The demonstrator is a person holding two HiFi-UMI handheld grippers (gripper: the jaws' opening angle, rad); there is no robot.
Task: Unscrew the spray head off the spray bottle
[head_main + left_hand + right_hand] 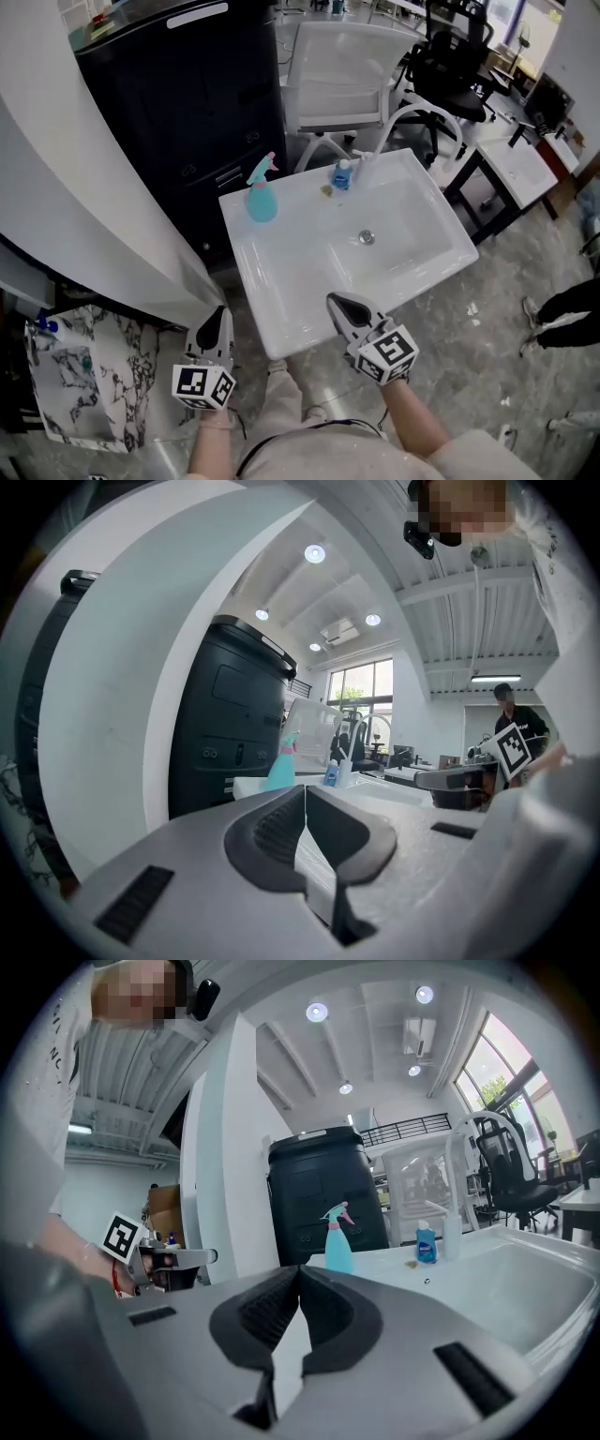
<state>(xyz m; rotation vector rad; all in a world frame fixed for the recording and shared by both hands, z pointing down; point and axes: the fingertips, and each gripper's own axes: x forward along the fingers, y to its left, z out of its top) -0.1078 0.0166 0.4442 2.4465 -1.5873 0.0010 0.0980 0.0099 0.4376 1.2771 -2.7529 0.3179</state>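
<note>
I see head (265,167) on bottle (262,202), sink (281,281) far-left corner | unscrewing not begun | left gripper (215,328), right gripper (342,307) closed, empty

The left gripper (305,794) shows its jaws pressed together with nothing between them, and beyond their tips a teal spray bottle (281,768) with a pink spray head (289,738) stands upright on the white sink (251,787), near a small blue bottle (331,773), in front of a dark cabinet (230,738), with the right gripper (427,778) off to the right.
</note>
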